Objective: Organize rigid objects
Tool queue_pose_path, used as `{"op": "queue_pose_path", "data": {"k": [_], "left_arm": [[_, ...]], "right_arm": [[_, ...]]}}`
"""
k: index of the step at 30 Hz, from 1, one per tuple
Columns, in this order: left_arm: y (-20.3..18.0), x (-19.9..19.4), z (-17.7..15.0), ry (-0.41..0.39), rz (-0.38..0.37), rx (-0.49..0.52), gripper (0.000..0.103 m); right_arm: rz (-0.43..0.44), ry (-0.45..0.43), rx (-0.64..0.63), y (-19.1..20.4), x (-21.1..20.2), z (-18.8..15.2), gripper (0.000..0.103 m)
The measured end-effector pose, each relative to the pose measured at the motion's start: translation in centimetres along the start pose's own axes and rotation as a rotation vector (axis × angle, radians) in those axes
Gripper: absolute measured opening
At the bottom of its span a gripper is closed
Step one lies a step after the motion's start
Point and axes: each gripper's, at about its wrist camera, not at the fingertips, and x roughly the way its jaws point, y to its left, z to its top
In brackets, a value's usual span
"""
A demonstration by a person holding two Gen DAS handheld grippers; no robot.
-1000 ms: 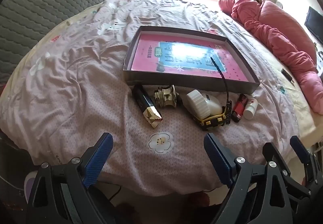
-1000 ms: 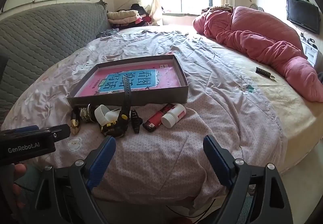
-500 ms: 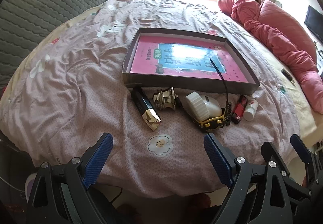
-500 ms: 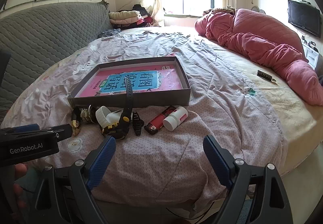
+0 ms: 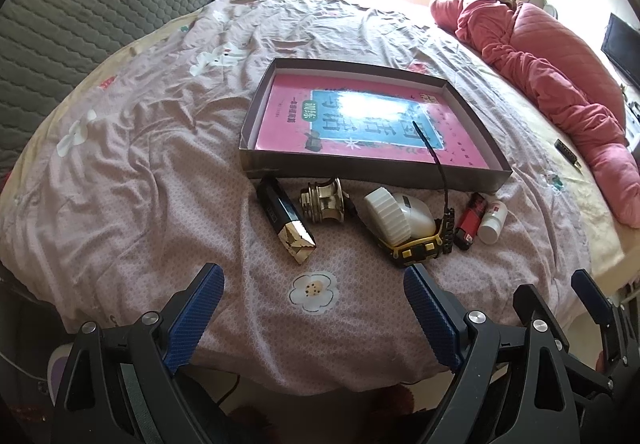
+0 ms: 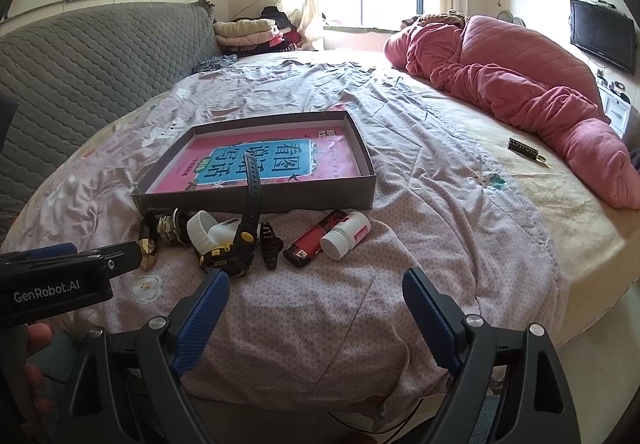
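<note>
A shallow grey box (image 5: 460, 179) (image 6: 256, 199) with a pink book inside lies on the bed. In front of it sits a row of small items: a black and gold lipstick (image 5: 285, 222) (image 6: 147, 244), a brass fitting (image 5: 325, 199) (image 6: 172, 230), a white capped bottle (image 5: 396, 213) (image 6: 208, 232), a yellow and black watch (image 5: 420, 248) (image 6: 240, 244) whose strap leans over the box wall, a black hair clip (image 6: 271, 244), a red lighter (image 5: 470, 219) (image 6: 314, 240) and a small white pill bottle (image 5: 493, 222) (image 6: 344, 235). My left gripper (image 5: 312, 316) and my right gripper (image 6: 314, 318) both hang open and empty at the near edge of the bed.
A pink quilt (image 6: 520, 91) is heaped along the right side of the bed, with a small dark bar (image 6: 524, 149) lying near it. A grey quilted headboard (image 6: 92, 55) runs along the left. Folded clothes (image 6: 248, 33) sit by the window.
Both grippers have drawn slightly closer to the row of items and lifted a little. Nothing on the bed has moved.
</note>
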Motion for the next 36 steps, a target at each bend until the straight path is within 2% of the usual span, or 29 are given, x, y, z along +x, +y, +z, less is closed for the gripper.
{"op": "queue_pose_path", "data": {"k": [30,36], "left_arm": [[-0.13,0.02,0.14,-0.005,0.005,0.001,0.092],[0.64,0.64,-0.01,0.023,-0.016,-0.027,0.092]], "right_arm": [[-0.004,-0.007,0.001,-0.22,0.02,-0.04,0.088],[-0.006,-0.006,0.002,-0.18,0.06,-0.04,0.088]]}}
